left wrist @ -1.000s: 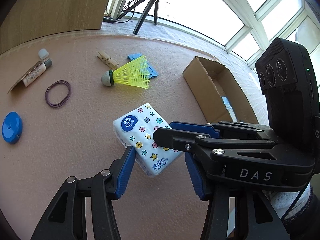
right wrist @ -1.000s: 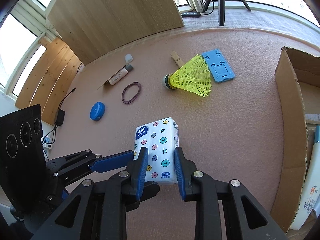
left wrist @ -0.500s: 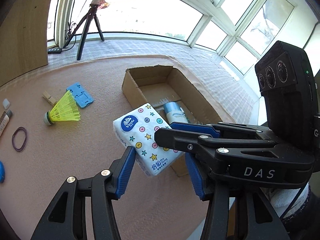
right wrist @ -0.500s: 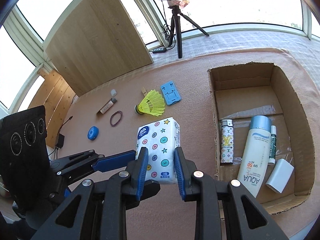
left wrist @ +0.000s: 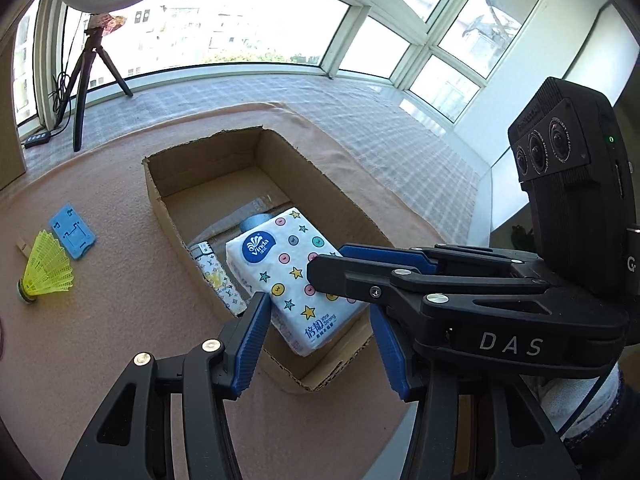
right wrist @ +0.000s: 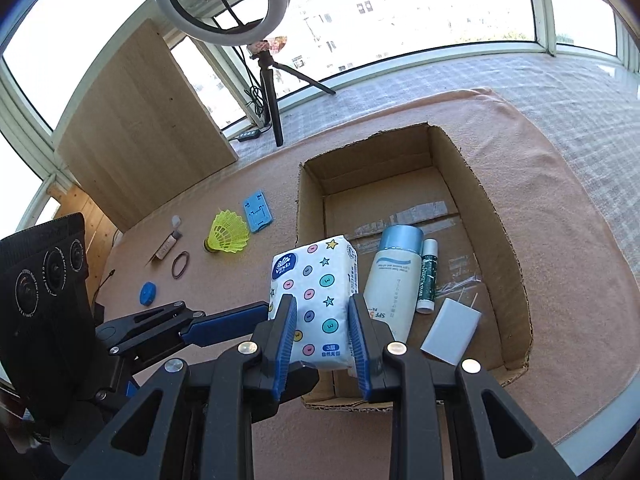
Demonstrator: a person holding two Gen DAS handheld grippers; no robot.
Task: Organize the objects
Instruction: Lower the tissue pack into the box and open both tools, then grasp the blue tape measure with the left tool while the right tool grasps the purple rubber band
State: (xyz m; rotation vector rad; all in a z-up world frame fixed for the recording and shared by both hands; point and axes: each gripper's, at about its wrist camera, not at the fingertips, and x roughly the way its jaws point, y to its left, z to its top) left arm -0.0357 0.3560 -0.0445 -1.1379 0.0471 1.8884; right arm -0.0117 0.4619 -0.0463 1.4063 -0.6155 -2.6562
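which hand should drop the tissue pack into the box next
Right. The right tongs are shut on the tissue pack, holding it over the cardboard box. The left tongs are open beside it, gripping nothing.

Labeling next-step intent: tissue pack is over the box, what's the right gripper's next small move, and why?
Probably lower, then open. The right gripper is shut on the tissue pack, held over the box's near-left end, just left of the sunscreen. The left gripper is open, gripping nothing.
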